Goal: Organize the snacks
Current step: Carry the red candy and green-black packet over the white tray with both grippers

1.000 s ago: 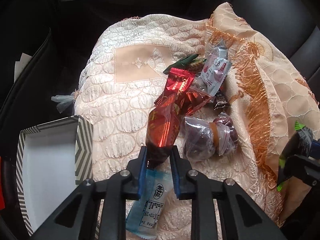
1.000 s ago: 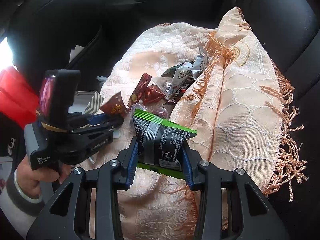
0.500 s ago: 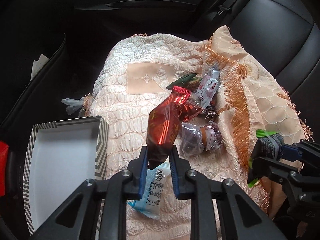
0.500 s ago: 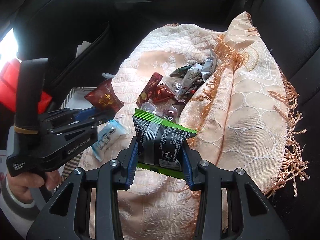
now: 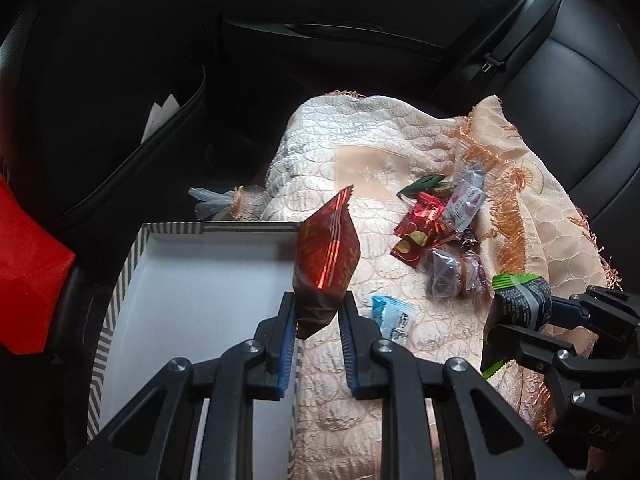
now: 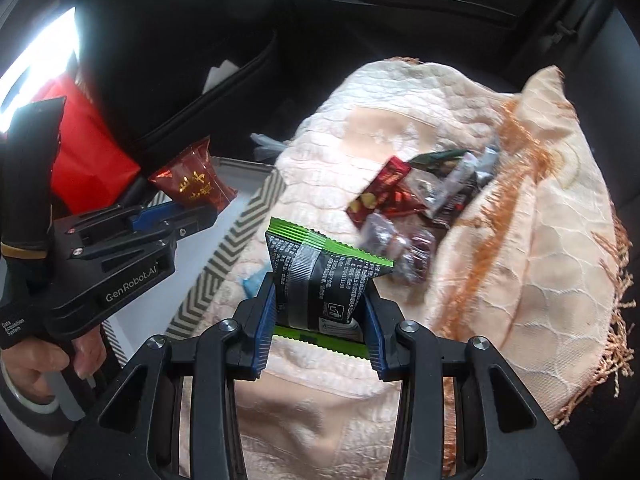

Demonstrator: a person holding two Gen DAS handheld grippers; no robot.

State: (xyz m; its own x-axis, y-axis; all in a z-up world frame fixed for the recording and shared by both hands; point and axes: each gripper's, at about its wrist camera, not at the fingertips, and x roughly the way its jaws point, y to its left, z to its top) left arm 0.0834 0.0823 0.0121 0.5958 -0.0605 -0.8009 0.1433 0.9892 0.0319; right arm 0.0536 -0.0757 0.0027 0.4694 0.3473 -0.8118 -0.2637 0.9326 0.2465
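My left gripper (image 5: 317, 322) is shut on a dark red foil snack packet (image 5: 326, 258), held upright over the right edge of a white box with a striped rim (image 5: 120, 292). In the right wrist view that packet (image 6: 194, 184) sticks out of the left gripper (image 6: 200, 216) above the box (image 6: 236, 240). Between the pads of my right gripper (image 6: 320, 312) sits a black snack packet with green edges (image 6: 320, 276), gripped and lifted off the cloth; the same packet (image 5: 520, 300) shows at the right of the left wrist view. Several loose snacks (image 5: 440, 224) lie on the cream quilted cloth (image 5: 360, 152).
A light blue packet (image 5: 394, 316) lies on the cloth near the box. A red bag (image 5: 28, 280) sits left of the box. Black car seats and a door pocket with papers (image 5: 160, 114) surround the cloth. A person's hand (image 6: 48, 360) holds the left gripper.
My left gripper has carried the red packet up and to the left, from over the cloth to over the box edge. The right gripper has followed leftward with the black packet.
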